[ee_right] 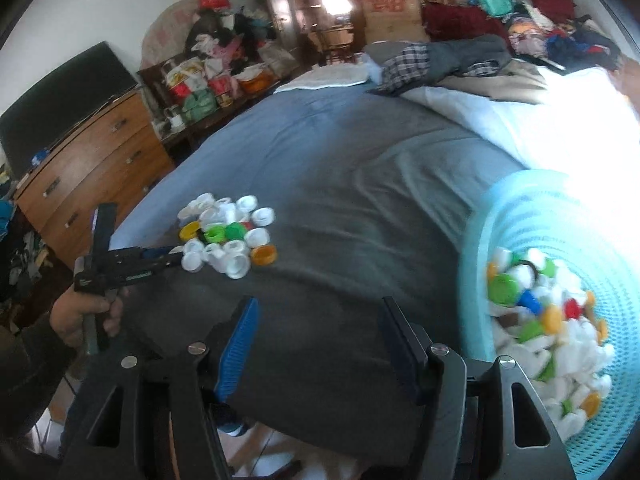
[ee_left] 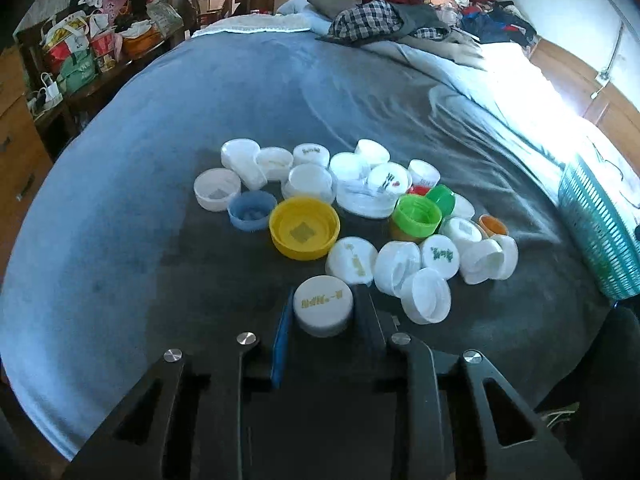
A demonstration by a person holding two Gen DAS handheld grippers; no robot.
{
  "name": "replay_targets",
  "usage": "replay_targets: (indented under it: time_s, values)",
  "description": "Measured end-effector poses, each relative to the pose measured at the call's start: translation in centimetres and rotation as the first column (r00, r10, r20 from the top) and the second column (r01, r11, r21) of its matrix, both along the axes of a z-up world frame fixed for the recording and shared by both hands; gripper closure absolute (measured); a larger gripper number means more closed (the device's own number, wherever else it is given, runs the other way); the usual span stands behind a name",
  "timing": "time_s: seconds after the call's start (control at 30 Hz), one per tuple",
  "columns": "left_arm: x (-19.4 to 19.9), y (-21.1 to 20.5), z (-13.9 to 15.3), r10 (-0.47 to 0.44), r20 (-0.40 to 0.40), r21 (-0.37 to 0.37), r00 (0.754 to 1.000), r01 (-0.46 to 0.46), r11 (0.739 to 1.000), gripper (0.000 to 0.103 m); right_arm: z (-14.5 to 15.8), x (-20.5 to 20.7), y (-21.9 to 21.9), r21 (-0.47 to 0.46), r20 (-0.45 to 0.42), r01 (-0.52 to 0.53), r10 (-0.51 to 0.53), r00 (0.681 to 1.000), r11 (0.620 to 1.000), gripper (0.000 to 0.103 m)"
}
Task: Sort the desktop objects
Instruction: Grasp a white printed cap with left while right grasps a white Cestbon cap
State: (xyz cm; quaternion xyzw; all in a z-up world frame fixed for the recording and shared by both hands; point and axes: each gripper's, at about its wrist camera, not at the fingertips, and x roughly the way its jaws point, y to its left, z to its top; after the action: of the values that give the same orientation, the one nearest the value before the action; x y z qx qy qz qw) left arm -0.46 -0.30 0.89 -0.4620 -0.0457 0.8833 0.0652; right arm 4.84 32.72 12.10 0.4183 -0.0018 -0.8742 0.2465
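Closest in the left wrist view: left gripper (ee_left: pixel 322 312) with a white bottle cap (ee_left: pixel 323 311) sitting between its 2 fingers, printed top up, the blue-padded finger (ee_left: pixel 282 338) at its left edge and the dark finger at its right; narrowed to about the cap's width, apparently clamped on it, though actual contact on both sides hard to confirm. Just beyond, on the grey-blue bed cover (ee_left: pixel 160 184), the remaining pile of caps (ee_left: pixel 352 208), mostly white, with a yellow cap (ee_left: pixel 304 233) lying hollow side up straight ahead and a green cap (ee_left: pixel 416 216) to the right. Far right at the frame edge, the turquoise basket (ee_left: pixel 596 232). From the right wrist view: right gripper (ee_right: pixel 320 344) spread wide and carrying nothing, hovering over bare bed cover, the basket's rim (ee_right: pixel 476 240) just beside it to the right and already loaded with many sorted caps (ee_right: pixel 548 320). Well apart to the left, the pile and the left gripper (ee_right: pixel 176 260) at the pile's near edge. Judged from this: basket lies to the right of the held cap, across open cover, so next a lift and a rightward carry for the left arm; right arm much nearer the basket but empty. Risk: round smooth cap slipping if squeezed off-centre.
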Motion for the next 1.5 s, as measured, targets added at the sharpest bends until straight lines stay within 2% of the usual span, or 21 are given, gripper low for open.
replay_targets:
  time_s: [0.03, 0.13, 0.33, 0.53, 0.63, 0.9, 0.93, 0.97, 1.23, 1.33, 1.43, 1.5]
  values:
    - [0.2, -0.2, 0.5, 0.005, -0.010, 0.005, 1.000, -0.005, 1.000, 0.079, -0.2, -0.2, -0.6, -0.003, 0.007, -0.009, 0.009, 1.000, 1.000, 0.047]
    - [1.1, -1.0, 2.8, 0.029, -0.062, 0.027, 0.998, -0.027, 0.999, 0.079, -1.4, -0.9, -2.9, -0.015, 0.037, -0.056, 0.057, 0.998, 0.998, 0.056]
    - [2.3, -2.2, 5.1, 0.049, -0.117, 0.073, 0.992, -0.041, 0.997, 0.078, -4.7, -3.4, -8.7, -0.038, 0.093, -0.149, 0.152, 0.984, 0.988, 0.056]
    - [2.7, -3.2, 4.4, 0.059, -0.100, 0.101, 0.993, -0.049, 0.994, 0.078, -8.3, -6.4, -12.8, -0.017, 0.151, -0.223, 0.223, 0.963, 0.975, 0.056]
    - [2.9, -3.4, 4.0, 0.064, -0.092, 0.110, 0.994, -0.053, 0.993, 0.078, -8.9, -7.5, -13.6, 0.010, 0.141, -0.231, 0.227, 0.964, 0.973, 0.056]
    - [3.0, -3.5, 4.0, 0.057, -0.089, 0.132, 0.994, -0.045, 0.990, 0.078, -10.2, -9.5, -14.0, 0.009, 0.142, -0.260, 0.256, 0.956, 0.966, 0.058]
    - [3.0, -3.5, 4.1, 0.056, -0.091, 0.131, 0.994, -0.044, 0.990, 0.078, -10.0, -9.3, -14.0, 0.011, 0.135, -0.266, 0.262, 0.956, 0.964, 0.070]
    - [3.0, -3.4, 4.2, 0.055, -0.093, 0.130, 0.994, -0.043, 0.991, 0.078, -9.7, -9.1, -13.9, 0.011, 0.130, -0.271, 0.267, 0.955, 0.963, 0.072]
    - [2.9, -2.0, 4.4, 0.034, -0.089, 0.123, 0.995, -0.023, 0.992, 0.078, -6.3, -6.5, -12.3, -0.002, 0.031, -0.264, 0.264, 0.964, 0.965, 0.072]
    - [2.5, -1.4, 4.3, 0.028, -0.074, 0.118, 0.997, -0.019, 0.993, 0.078, -6.1, -6.6, -11.7, 0.074, 0.003, -0.199, 0.199, 0.980, 0.977, 0.071]
    - [2.5, -0.9, 4.8, 0.026, -0.077, 0.121, 0.997, -0.016, 0.993, 0.078, -8.7, -8.3, -10.2, 0.068, 0.137, -0.147, 0.137, 0.981, 0.987, 0.070]
    - [2.8, -0.7, 5.2, 0.021, -0.086, 0.117, 0.996, -0.011, 0.993, 0.078, -9.0, -8.1, -8.6, 0.058, 0.135, -0.111, 0.103, 0.985, 0.992, 0.070]
